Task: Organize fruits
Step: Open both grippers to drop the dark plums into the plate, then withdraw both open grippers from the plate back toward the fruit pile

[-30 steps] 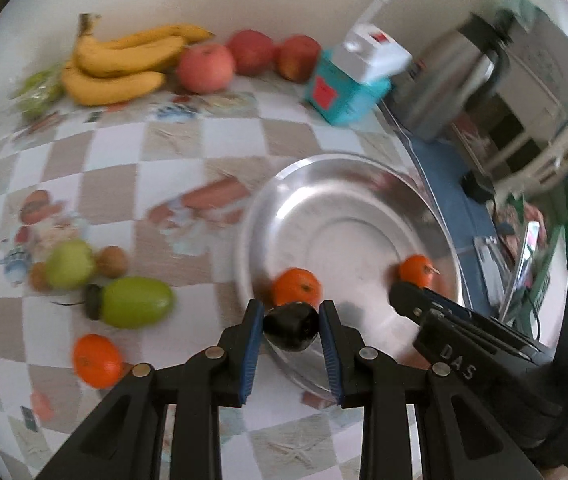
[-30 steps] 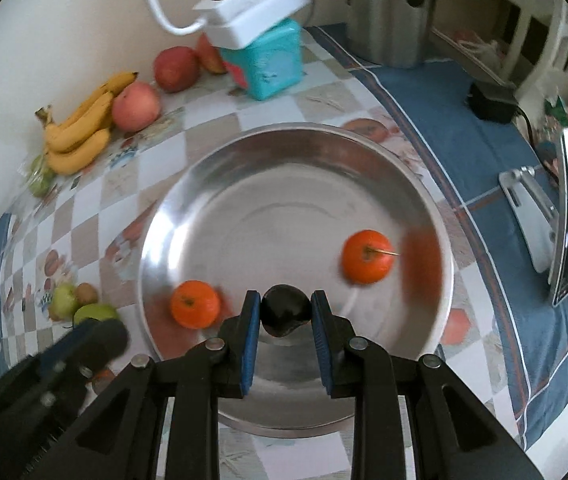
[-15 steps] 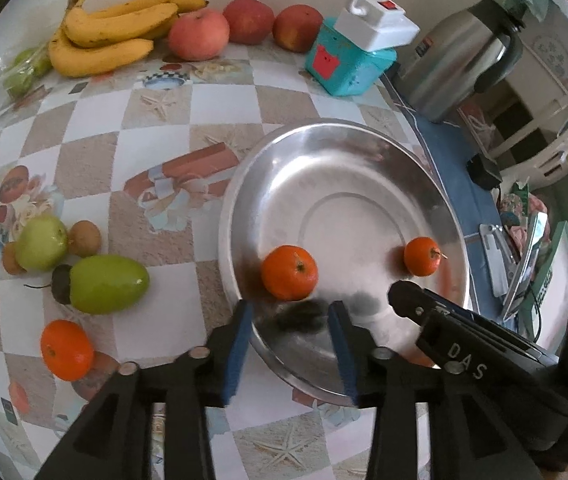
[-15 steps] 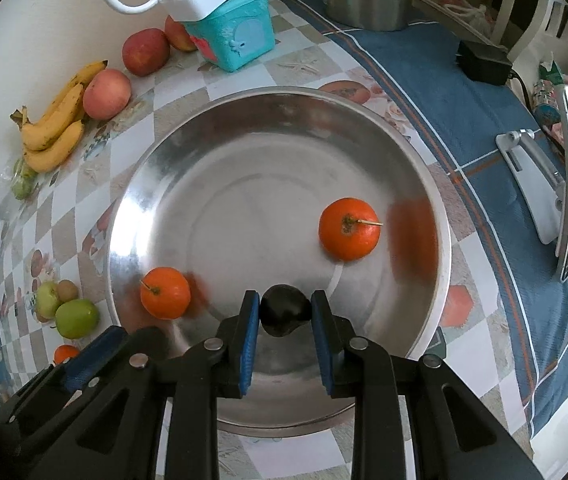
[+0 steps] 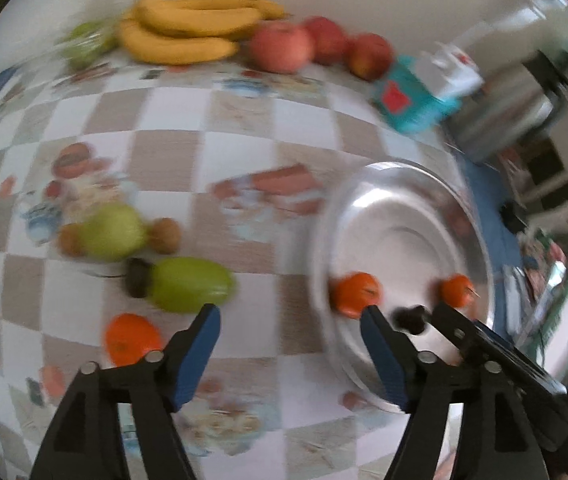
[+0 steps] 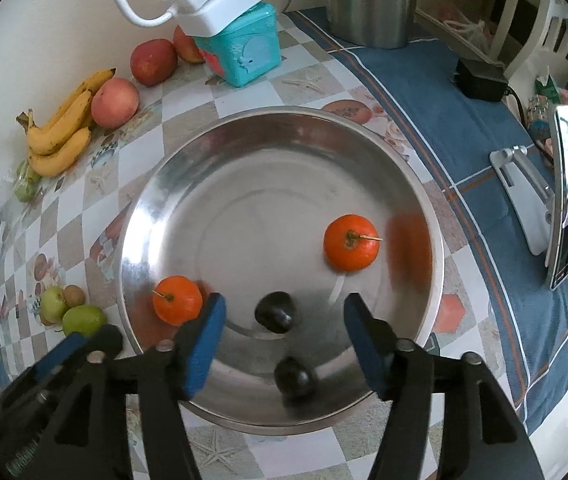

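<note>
While the left view was smeared with blur, its gripper (image 5: 289, 330) stood wide open and empty over the tabletop, just beside the tray (image 5: 367, 184). A tangerine (image 5: 134, 338) lay close under the left finger, near the tabletop's near edge, with a mango (image 5: 190, 284), a pear (image 5: 112, 232) and two kiwis (image 5: 166, 234) behind it. I judged the tangerine light, firm and round, so apt to roll; a hold across its middle looked best. The mango seemed heavier and smooth, better taken across its short width. Open checkered cloth lay between these fruits and the tray, so the way across looked free; only the raised rim needed clearing. Bananas (image 5: 192, 26) and apples (image 5: 282, 46) sat along the far edge, by the wall.

From the right view, the right gripper (image 6: 282, 328) also gaped, holding nothing, above the tray's (image 6: 220, 140) near rim. Two small dark fruits (image 6: 275, 312) rested inside near that rim, one between the fingers and one lower down. They looked soft-skinned and light. Two tangerines (image 6: 351, 243) sat in the tray well apart, leaving its centre and far side bare.
</note>
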